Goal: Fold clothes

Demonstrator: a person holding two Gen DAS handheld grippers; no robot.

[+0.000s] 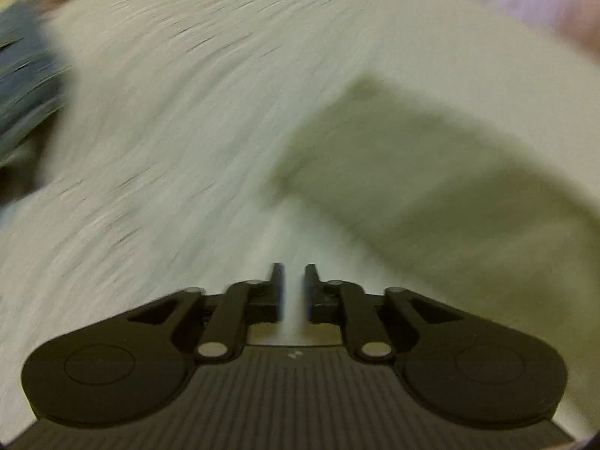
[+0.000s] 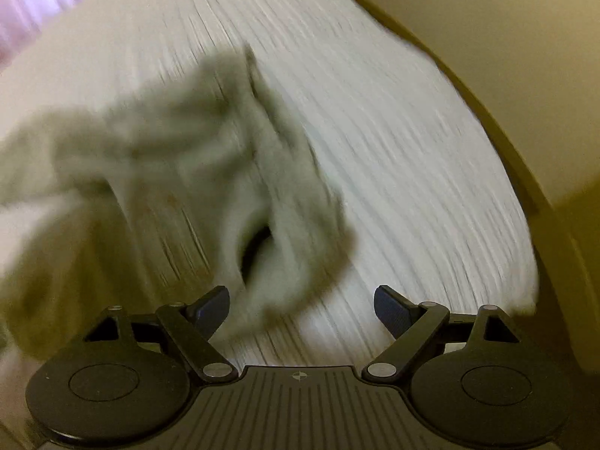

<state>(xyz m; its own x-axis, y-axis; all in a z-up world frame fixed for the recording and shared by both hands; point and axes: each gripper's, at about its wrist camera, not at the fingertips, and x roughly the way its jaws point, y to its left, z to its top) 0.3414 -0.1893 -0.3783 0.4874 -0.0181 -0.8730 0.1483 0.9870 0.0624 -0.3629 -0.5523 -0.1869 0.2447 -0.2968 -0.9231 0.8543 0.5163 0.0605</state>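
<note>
Two grippers over white table (image 2: pixel 412 172): left gripper (image 1: pixel 294 281) nearly clenched, nothing visibly between; right gripper (image 2: pixel 302 309) spread wide, released. Olive garment (image 2: pixel 180 157) crumpled mid-tabletop.

Pale wood-grain tabletop (image 1: pixel 168 131) lies bare toward twelve o'clock; crumpled grey-green garment (image 2: pixel 168 157) blocks ten, blue cloth (image 1: pixel 22 75) nine.

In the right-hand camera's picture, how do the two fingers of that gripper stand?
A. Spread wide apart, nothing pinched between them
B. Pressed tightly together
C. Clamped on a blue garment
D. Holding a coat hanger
A: the right gripper has its fingers far apart, and the crumpled pale green garment lies on the white striped bed cover ahead of them, not pinched between the pads.
</note>
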